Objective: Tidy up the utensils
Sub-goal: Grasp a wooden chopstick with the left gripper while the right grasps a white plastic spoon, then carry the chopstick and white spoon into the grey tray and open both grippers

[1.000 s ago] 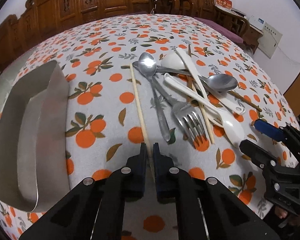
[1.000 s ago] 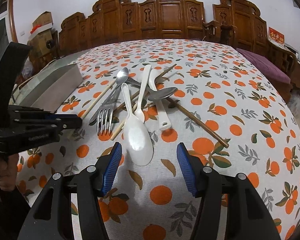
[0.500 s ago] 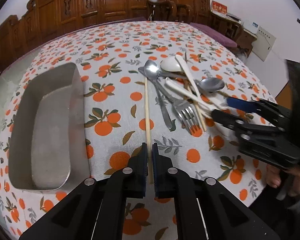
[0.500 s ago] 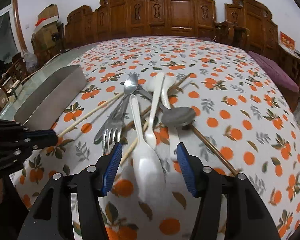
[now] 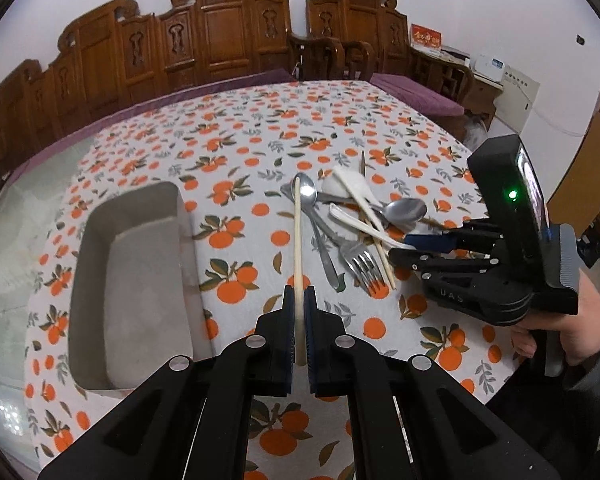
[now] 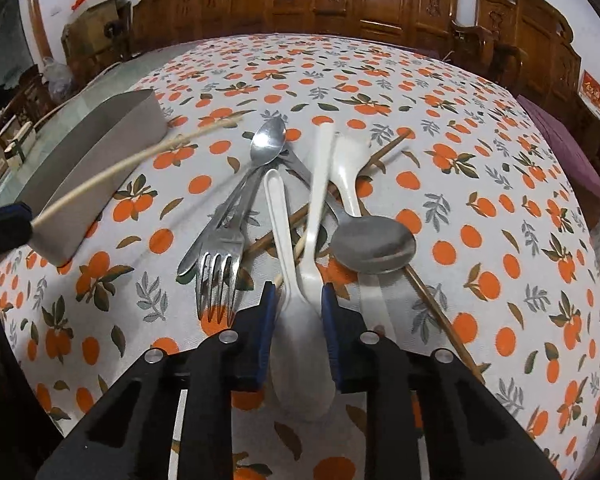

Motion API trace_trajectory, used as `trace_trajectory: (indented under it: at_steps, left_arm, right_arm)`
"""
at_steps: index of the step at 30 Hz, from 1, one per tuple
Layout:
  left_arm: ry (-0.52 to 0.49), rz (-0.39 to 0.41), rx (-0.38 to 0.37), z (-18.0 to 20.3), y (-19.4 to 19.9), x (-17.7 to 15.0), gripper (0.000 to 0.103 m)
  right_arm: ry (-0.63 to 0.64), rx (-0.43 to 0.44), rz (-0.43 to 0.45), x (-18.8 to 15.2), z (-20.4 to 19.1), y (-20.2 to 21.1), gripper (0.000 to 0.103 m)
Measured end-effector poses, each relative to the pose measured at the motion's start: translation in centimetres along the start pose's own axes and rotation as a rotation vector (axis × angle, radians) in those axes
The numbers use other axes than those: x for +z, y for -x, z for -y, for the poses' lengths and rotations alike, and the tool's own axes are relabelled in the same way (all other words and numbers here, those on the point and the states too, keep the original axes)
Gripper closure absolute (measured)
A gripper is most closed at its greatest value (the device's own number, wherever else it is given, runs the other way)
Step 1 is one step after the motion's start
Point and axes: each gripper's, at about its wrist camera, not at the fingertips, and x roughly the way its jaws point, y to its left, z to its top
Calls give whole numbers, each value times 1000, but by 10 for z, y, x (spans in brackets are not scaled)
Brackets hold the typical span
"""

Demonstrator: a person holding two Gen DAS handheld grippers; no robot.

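Wooden chopstick (image 5: 298, 240) (lifted) in left gripper (image 5: 299, 300).

Your two tools, angled down

Your left tool (image 5: 299, 300) is clamped tight; your right tool (image 6: 298, 300) has just been closing, and your hand (image 5: 556, 332) grips its handle.

Both wrist cameras look steeply down, sharing the utensil pile (image 5: 352, 224).

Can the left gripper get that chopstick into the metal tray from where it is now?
Probably yes. The left gripper is shut on the pale chopstick, lifted off the pile, and the metal tray lies open and empty just to its left, with nothing between them. The right gripper is away on the other side.
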Motion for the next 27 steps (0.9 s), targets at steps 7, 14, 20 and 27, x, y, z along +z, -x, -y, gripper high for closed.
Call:
trace_trajectory:
  at_steps: [7, 14, 20, 27]
  left_arm:
    - [-12, 23, 14, -4, 14, 4, 99]
    - [3, 45, 24, -15, 24, 5, 99]
    - [26, 74, 35, -30, 39, 8, 99]
    - [60, 90, 76, -65, 48, 9, 99]
  right_arm:
    - [-22, 9, -3, -3, 6, 18, 98]
    - [-36, 10, -8, -3, 12, 20, 98]
    - [-29, 29, 28, 3, 4, 36, 98]
    - [-23, 63, 95, 27, -20, 58, 98]
